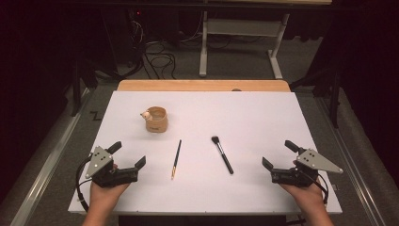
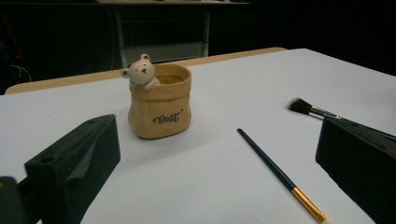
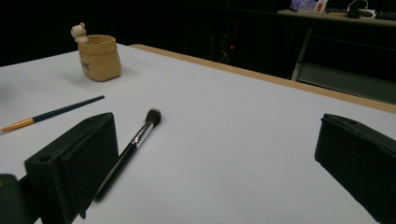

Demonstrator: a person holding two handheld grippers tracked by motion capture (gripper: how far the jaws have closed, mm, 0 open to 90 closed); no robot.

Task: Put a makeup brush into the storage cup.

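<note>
My left gripper [image 1: 128, 156] and right gripper [image 1: 279, 154] are black, each with a grey triangular plate with screws and a black cable.

pots: 1, tan w/ bear figure [image 1: 156, 119], upper left of frame | paintbrushes: 1, thin dark handle [image 1: 176, 158], centre | makeup brushes: 1, black [image 1: 222, 154], centre-right | tongs: 2, lower left [image 1: 128, 155] + lower right [image 1: 279, 154] | worktop: 1 [image 1: 254, 113]

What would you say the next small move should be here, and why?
Probably bring the open right gripper forward over the makeup brush, the thing lying nearest it. Both grippers hold nothing, the thin paintbrush also lies flat, and the bear pot stands upright with its mouth open.
</note>
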